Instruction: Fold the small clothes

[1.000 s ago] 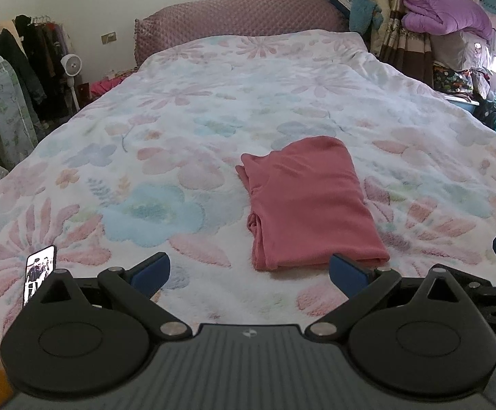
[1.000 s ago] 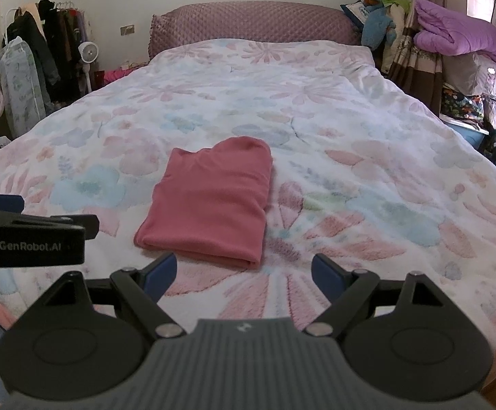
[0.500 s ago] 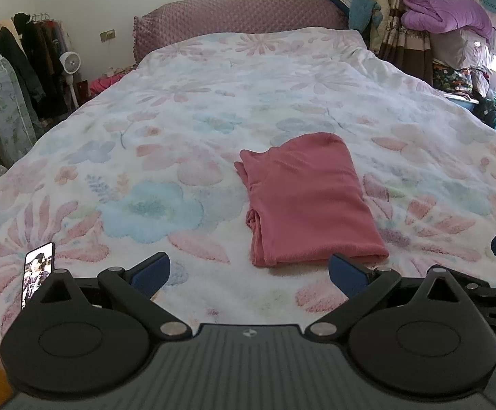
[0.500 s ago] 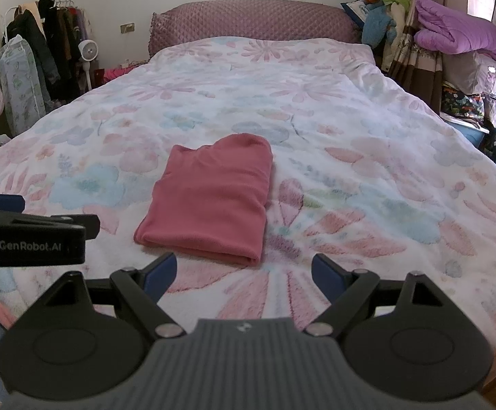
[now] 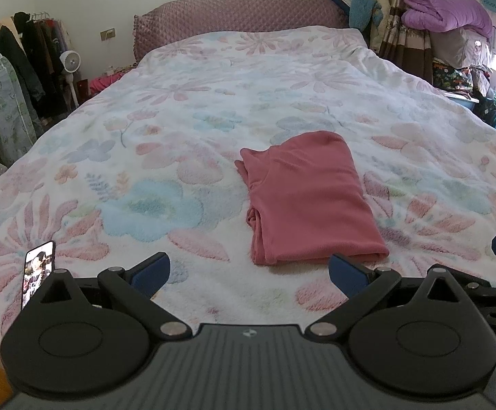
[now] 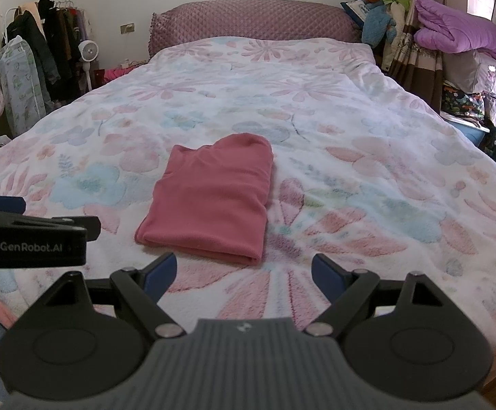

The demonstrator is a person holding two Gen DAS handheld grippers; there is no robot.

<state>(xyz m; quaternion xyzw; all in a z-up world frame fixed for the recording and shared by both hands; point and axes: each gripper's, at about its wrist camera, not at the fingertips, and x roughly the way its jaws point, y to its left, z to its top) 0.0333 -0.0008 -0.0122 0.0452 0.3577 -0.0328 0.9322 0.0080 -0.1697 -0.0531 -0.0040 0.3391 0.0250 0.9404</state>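
Note:
A pink-red garment (image 5: pixel 306 201) lies folded into a neat rectangle on the flowered bedspread (image 5: pixel 214 109), just right of centre in the left wrist view. It also shows in the right wrist view (image 6: pixel 214 201), left of centre. My left gripper (image 5: pixel 248 275) is open and empty, held above the bed's near edge, short of the garment's near end. My right gripper (image 6: pixel 244 273) is open and empty, also just short of the garment. The left gripper's body (image 6: pixel 29 239) shows at the left edge of the right wrist view.
A phone (image 5: pixel 38 273) lies on the bedspread at the near left. A quilted headboard (image 5: pixel 241 13) stands at the far end. A clothes rack (image 5: pixel 19 68) and fan (image 5: pixel 68 63) stand left of the bed; piled bedding (image 5: pixel 446 17) stands right.
Both grippers have drifted back and up very slightly, so the garment sits a touch farther away. The garment has not moved and both grippers stay open.

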